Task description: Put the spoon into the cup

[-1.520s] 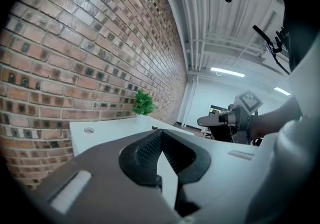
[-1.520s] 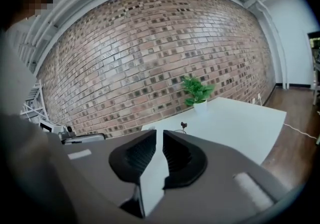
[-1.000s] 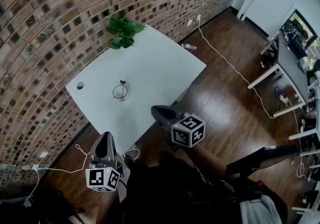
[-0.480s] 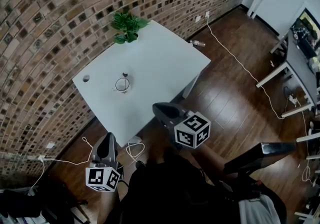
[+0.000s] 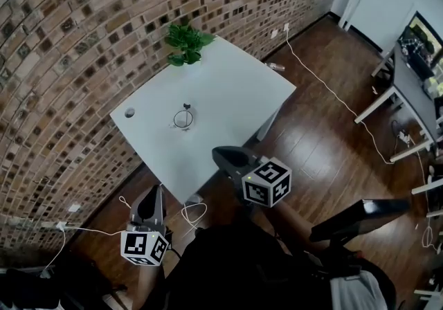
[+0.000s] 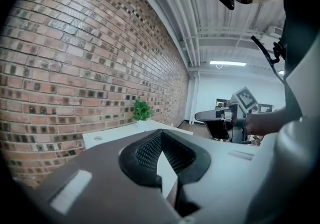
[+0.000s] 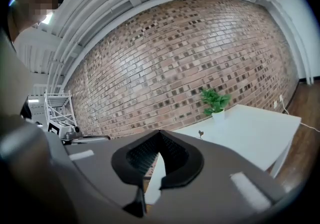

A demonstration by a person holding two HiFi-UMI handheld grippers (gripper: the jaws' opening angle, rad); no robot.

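Note:
A clear glass cup (image 5: 183, 120) stands on the white table (image 5: 235, 87), left of its middle. A thin spoon (image 5: 186, 106) with a dark end rises from the cup; in the right gripper view the spoon (image 7: 201, 133) is a tiny upright stem. Both grippers hang short of the table's near edge, over the wooden floor. My left gripper (image 5: 149, 206) is shut and empty, off the near-left corner. My right gripper (image 5: 223, 156) is shut and empty, just off the near edge, and the left gripper view also shows the right gripper (image 6: 202, 115).
A potted green plant (image 5: 188, 43) stands at the table's far corner. A small round hole (image 5: 129, 113) marks the left corner. The brick wall (image 5: 76, 39) runs along the table's left and far sides. White cables (image 5: 194, 212) lie on the floor under the near edge.
Both grippers have drifted a little while staying shut and empty. The head view has shifted, so the table and cup show slightly farther right. Cup and spoon have not moved.

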